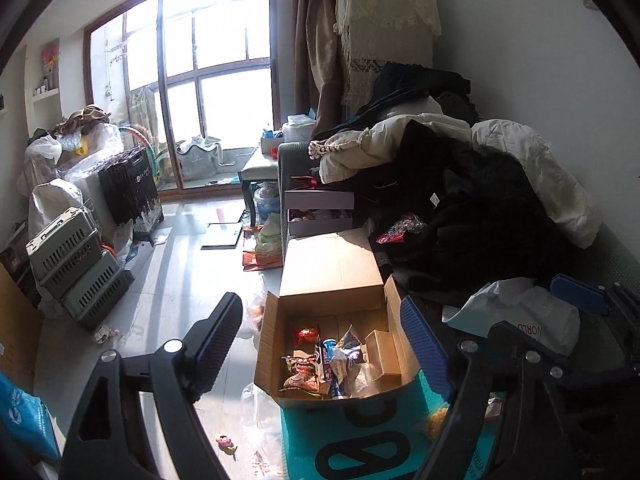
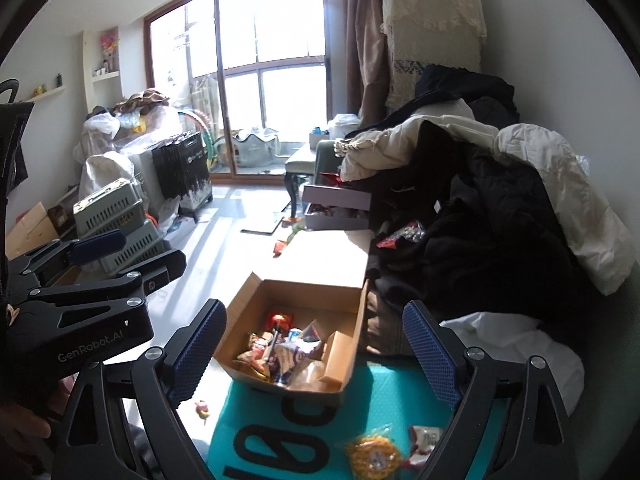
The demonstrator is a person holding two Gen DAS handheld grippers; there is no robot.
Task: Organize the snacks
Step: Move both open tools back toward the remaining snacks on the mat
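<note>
An open cardboard box [image 1: 332,272] [image 2: 256,300] stands on a teal mat [image 1: 360,440] [image 2: 280,436] and holds several snack packets [image 1: 316,364] [image 2: 280,352]. My left gripper [image 1: 320,302] hangs above and in front of the box, open, with nothing between its fingers. My right gripper [image 2: 314,307] is open beside it over the same box, also empty. Each shows in the other's view: the right gripper [image 1: 540,312] and the left gripper [image 2: 140,252]. A yellow round packet [image 2: 374,454] and a red-white packet [image 2: 424,440] lie on the mat. A red packet [image 1: 396,232] [image 2: 400,236] lies on the sofa.
Dark and white clothes [image 1: 460,200] [image 2: 500,208] are piled on the sofa to the right, with a white plastic bag [image 1: 520,316] [image 2: 520,344] near me. Grey pet crates [image 1: 76,264] [image 2: 116,216] stand at the left. A small candy [image 1: 226,442] [image 2: 202,408] lies on the pale floor.
</note>
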